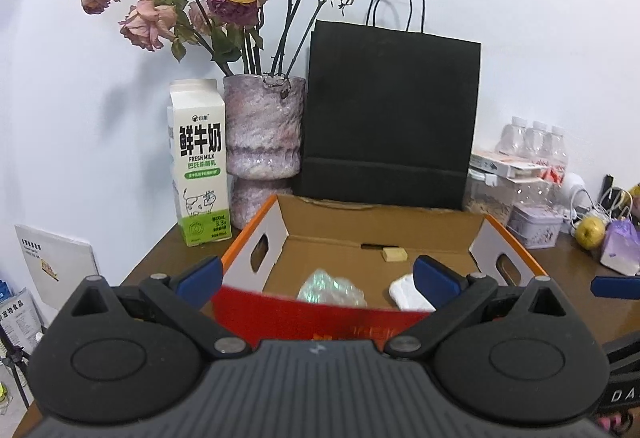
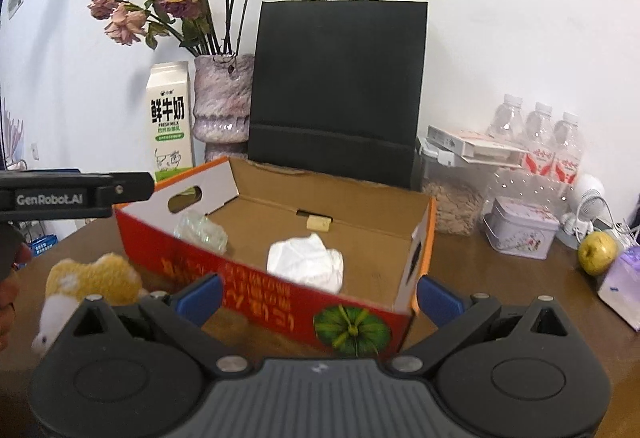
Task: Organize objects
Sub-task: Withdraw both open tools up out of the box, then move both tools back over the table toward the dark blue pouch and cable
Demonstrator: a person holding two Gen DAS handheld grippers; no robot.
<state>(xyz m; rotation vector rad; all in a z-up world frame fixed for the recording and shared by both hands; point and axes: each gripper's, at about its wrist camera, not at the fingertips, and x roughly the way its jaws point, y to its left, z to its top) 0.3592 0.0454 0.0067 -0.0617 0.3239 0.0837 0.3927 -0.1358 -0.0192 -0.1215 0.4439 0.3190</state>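
An open red and orange cardboard box (image 1: 276,230) (image 2: 248,278) stands on the brown table. Inside lie a crumpled clear wrapper (image 1: 332,288) (image 2: 202,232), a white crumpled tissue (image 1: 406,292) (image 2: 306,264) and a small tan block (image 1: 394,254) (image 2: 319,224). A yellow and white plush toy (image 2: 86,284) lies on the table left of the box. My left gripper (image 1: 316,276) is open and empty, just in front of the box's near wall. My right gripper (image 2: 318,296) is open and empty at the box's near right corner. The left gripper's body (image 2: 76,193) shows at the left.
Behind the box stand a milk carton (image 1: 200,161), a vase of dried roses (image 1: 262,129) and a black paper bag (image 1: 390,113). At the right are water bottles (image 2: 540,141), a jar of oats (image 2: 456,197), a tin (image 2: 520,232), a pear (image 2: 598,252) and a tissue pack (image 2: 624,286).
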